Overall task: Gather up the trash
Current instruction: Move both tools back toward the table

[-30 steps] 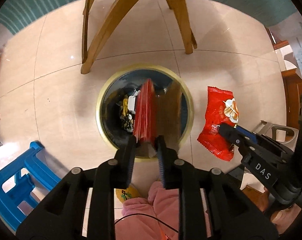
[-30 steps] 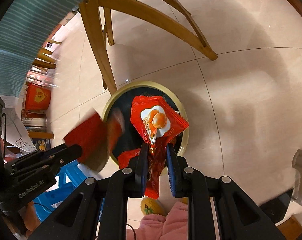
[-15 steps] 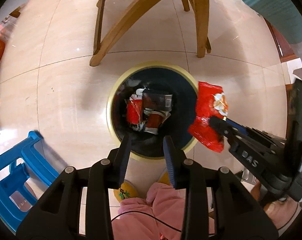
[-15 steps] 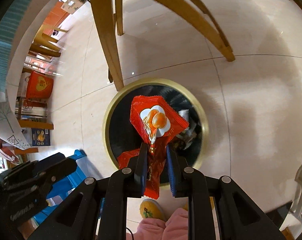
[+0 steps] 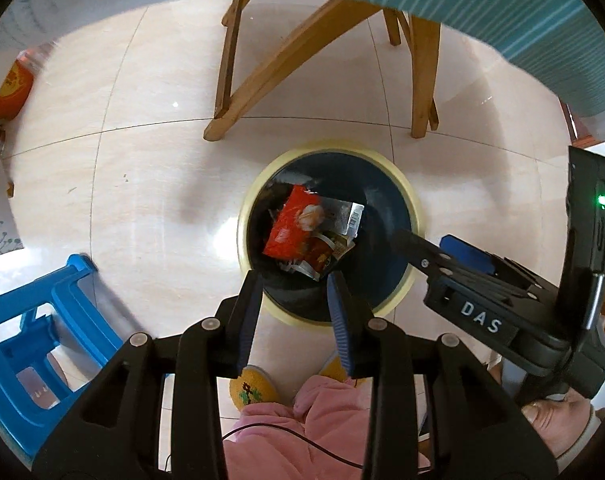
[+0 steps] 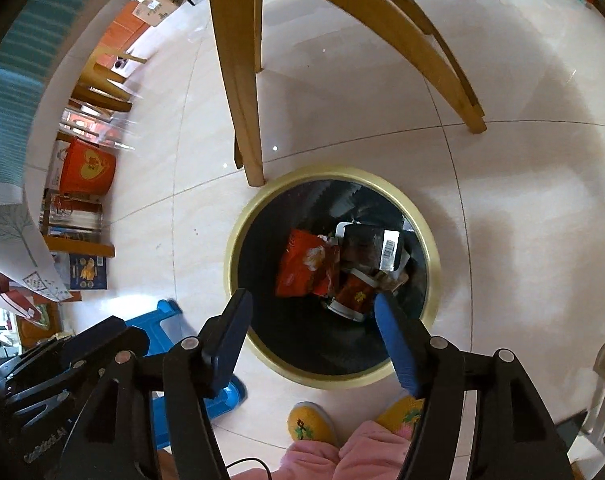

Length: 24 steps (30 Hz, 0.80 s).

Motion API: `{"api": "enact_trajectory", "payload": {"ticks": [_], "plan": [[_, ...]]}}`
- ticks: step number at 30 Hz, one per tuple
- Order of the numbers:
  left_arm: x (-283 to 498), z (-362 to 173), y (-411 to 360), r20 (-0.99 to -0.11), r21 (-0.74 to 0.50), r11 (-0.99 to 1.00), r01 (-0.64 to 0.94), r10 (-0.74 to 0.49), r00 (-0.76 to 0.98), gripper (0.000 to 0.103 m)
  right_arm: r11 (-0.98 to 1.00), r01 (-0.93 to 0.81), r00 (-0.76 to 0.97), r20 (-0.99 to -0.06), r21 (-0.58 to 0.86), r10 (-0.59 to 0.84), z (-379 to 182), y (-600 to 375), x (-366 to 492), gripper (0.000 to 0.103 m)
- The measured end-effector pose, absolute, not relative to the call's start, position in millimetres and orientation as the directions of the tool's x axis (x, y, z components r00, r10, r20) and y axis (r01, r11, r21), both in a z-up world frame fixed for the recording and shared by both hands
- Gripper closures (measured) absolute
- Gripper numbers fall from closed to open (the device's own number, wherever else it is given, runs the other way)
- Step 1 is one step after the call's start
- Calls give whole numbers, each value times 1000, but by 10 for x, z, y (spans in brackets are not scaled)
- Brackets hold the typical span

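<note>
Red snack bag dropped into bin, right tool now released, left tool released, both poised above.

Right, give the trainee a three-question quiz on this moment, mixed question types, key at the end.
1. True or false: the right claw holds a red snack packet.
2. Multiple choice: where does the red snack packet lie? A) on the floor tiles B) inside the trash bin C) on the blue stool
3. Fill in: the left claw hovers above the bin with its jaws ____.

Key: 1 false, both claws are open and empty. 2 B, it lies among other wrappers, beside a dark packet with a barcode. 3 open.
</note>
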<state>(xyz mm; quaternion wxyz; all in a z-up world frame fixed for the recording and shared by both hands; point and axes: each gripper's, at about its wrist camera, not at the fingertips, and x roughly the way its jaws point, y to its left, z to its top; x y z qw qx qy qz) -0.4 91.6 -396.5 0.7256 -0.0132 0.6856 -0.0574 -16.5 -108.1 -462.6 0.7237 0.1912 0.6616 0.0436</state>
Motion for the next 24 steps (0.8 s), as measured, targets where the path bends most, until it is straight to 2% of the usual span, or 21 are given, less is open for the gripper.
{"api": "enact_trajectory", "payload": {"ticks": [2, 6, 8, 10, 20, 24], "plan": [[-21, -3896, 910, -993, -96, 994, 60, -99, 58, 73, 921, 195, 134, -939, 338, 317, -4519, -1115, -192, 27], [-69, -3701, 910, -994, -87, 995, 50, -91, 67, 72, 912, 205, 166, -931, 354, 324, -4207, -1130, -275, 27], [-105, -3554, 914, -994, -80, 996, 46, -83, 70, 66, 912, 207, 180, -930, 355, 321, -4032, -1130, -318, 27], [-145, -3398, 923, -994, -79, 996, 43, -82, 79, 55, 908, 209, 196, -926, 362, 324, -3842, -1133, -372, 27], [-364, -2364, 945, -987, -100, 993, 57, -106, 122, 53, 908, 191, 255, -912, 373, 321, -2645, -1096, -735, 27], [-435, -1802, 971, -978, -127, 989, 71, -137, 156, 40, 910, 179, 298, -902, 374, 312, -2003, -1120, -892, 27]]}}
